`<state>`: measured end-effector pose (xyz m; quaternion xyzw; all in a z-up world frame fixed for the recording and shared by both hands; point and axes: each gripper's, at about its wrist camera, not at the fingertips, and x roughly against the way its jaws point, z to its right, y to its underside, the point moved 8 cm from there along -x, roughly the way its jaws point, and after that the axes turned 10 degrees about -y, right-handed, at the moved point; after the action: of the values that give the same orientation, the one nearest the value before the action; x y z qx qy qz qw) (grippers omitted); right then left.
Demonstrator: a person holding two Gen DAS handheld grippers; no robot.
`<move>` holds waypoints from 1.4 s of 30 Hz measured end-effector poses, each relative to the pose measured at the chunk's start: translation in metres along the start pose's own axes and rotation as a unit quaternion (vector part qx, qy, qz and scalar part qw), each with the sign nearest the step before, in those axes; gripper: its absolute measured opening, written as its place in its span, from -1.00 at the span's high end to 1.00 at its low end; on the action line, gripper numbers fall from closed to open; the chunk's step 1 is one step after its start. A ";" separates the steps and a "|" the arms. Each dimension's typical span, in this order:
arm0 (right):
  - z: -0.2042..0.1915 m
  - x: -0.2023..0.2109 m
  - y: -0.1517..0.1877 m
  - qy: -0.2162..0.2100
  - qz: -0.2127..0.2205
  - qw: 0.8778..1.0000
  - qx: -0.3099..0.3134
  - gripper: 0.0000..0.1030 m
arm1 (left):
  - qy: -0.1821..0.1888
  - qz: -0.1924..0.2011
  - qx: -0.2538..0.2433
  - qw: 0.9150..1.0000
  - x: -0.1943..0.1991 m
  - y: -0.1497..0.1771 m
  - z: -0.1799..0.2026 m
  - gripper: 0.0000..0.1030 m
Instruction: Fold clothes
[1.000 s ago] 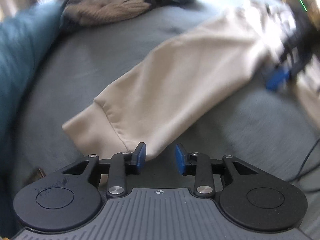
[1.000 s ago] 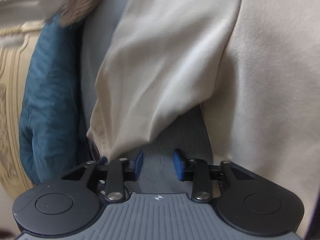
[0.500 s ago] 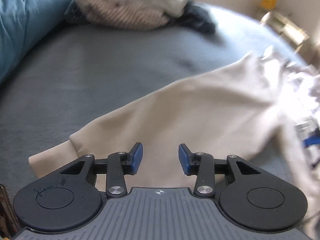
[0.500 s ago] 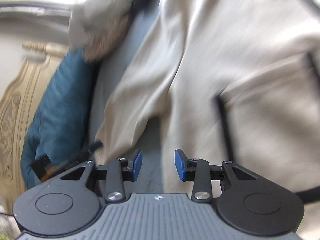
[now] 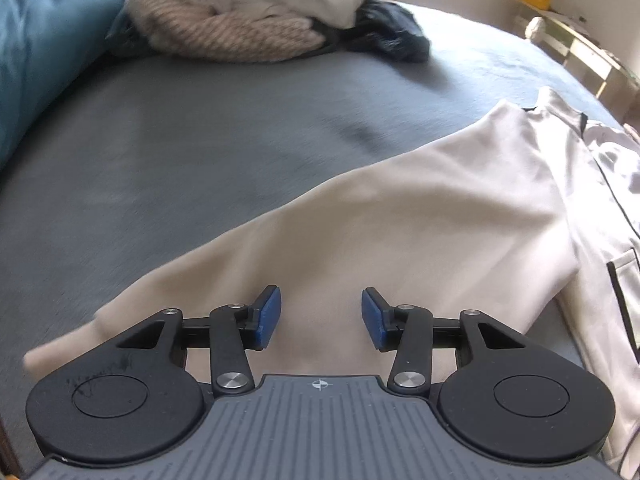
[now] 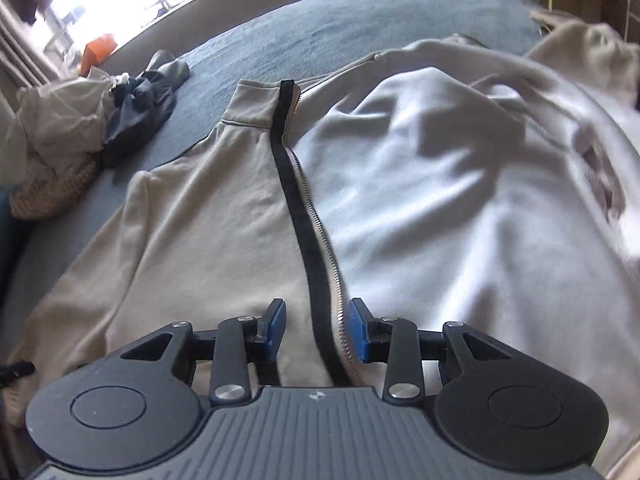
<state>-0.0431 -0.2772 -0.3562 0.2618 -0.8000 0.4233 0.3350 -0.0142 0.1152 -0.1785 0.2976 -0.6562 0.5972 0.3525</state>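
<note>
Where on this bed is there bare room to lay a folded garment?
Bare grey bedspread lies between the teal pillow, the heaped knit and white clothes and the beige zip jacket's sleeve. The right side is crowded by the jacket's spread body.

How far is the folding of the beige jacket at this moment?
Done: the beige zip jacket lies spread on the grey bed, front open, no fold visible. In hand: nothing; the left gripper is open above the sleeve, the right gripper open over the zipper. Left: all folds, plus the clothes pile.
</note>
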 end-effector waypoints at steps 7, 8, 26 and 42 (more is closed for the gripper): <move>0.010 -0.005 0.010 -0.001 -0.023 1.000 0.000 0.50 | 0.003 0.035 -0.020 0.999 -0.013 -0.009 0.035 -0.05; 0.008 -0.004 0.011 -0.002 -0.024 1.000 0.014 0.75 | -0.004 0.041 -0.030 0.999 -0.014 -0.009 0.039 -0.10; -0.001 0.013 -0.004 0.056 -0.009 0.993 0.101 0.63 | -0.064 0.103 -0.105 0.987 -0.012 -0.016 0.061 -0.18; -0.097 -0.076 -0.062 -0.023 0.010 0.986 0.165 0.63 | -0.047 0.076 -0.061 0.994 -0.017 -0.017 0.070 -0.22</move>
<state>0.0793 -0.2150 -0.3425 0.3155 -0.7289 0.5469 0.2648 0.0017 0.0430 -0.1854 0.2525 -0.7278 0.5665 0.2927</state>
